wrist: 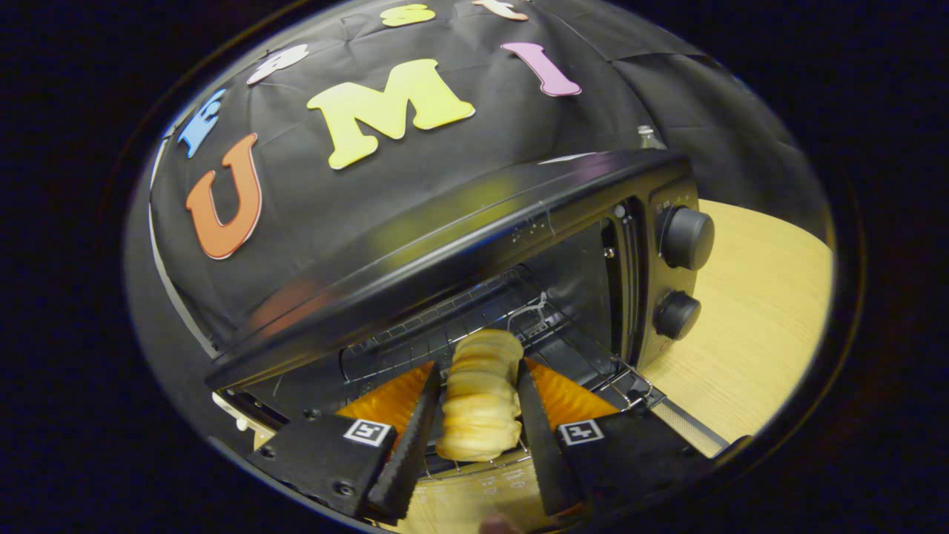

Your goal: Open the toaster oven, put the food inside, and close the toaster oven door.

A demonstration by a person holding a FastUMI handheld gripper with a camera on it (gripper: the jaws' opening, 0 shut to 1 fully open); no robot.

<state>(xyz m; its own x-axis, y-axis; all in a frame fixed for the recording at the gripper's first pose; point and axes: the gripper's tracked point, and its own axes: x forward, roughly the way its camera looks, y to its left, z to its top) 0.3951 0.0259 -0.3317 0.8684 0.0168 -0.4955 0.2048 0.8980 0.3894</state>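
Observation:
A pale, ridged pastry (479, 397) stands between my two fingers, and both press on its sides. My gripper (478, 371) holds it at the mouth of the black toaster oven (474, 237). The oven's door is down and its cavity is open. The wire rack (437, 326) lies inside, just beyond the pastry's far end. The lowered glass door (482, 482) shows under the fingers, with the pastry above it. Everything appears tilted because the gripper is rolled to one side.
Two round knobs (686, 237) (676, 314) sit on the oven's control panel to the right of the cavity. The oven stands on a light wooden table (749, 326). A clear bottle top (647, 137) pokes up behind the oven.

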